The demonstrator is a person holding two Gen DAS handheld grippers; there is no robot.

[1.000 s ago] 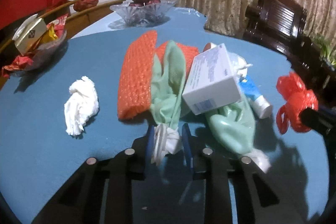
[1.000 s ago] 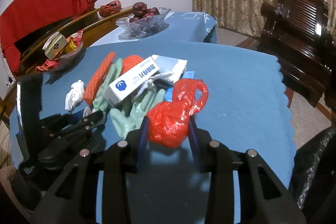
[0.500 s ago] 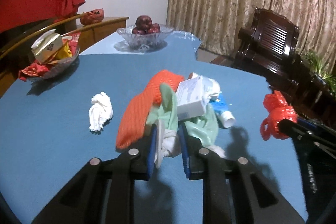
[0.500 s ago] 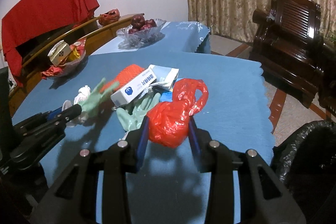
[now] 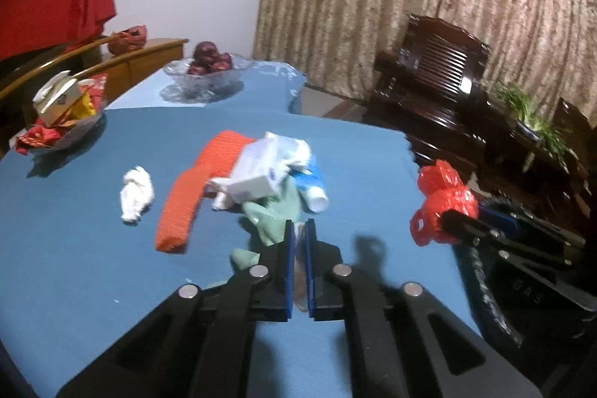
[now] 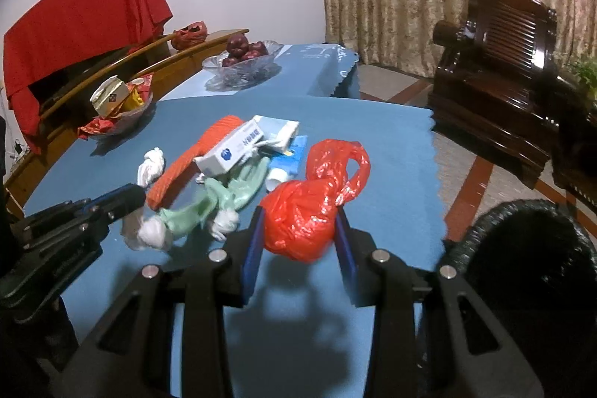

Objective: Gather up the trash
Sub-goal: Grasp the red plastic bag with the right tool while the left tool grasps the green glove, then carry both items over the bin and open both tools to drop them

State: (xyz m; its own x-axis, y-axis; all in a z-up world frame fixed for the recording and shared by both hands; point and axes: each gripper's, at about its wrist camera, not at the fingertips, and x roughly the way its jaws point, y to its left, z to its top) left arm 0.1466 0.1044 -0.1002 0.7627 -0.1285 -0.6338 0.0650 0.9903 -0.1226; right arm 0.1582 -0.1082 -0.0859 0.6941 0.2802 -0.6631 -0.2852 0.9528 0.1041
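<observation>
Two grippers work over the blue table (image 6: 391, 144): near its right edge, beside the black bin bag (image 6: 530, 248), the right gripper (image 6: 298, 234) pinches a red plastic bag (image 6: 302, 215), while the left gripper (image 5: 297, 241), pressed nearly together, nips a green glove (image 5: 272, 219) from the mid-table litter.

A crumpled red plastic bag (image 6: 304, 211) sits low at frame centre, pinched in the right tool (image 6: 298, 241). Left of it a pale green rubber glove (image 6: 220, 196) trails by its white cuff from the left tool (image 5: 297, 248). Behind them on the desk (image 6: 373, 189) lie a white medicine box (image 6: 233, 152), an orange mesh sleeve (image 6: 194, 159), a toothpaste tube (image 6: 285, 168) and, farther left, a wadded white tissue (image 6: 151, 166).
</observation>
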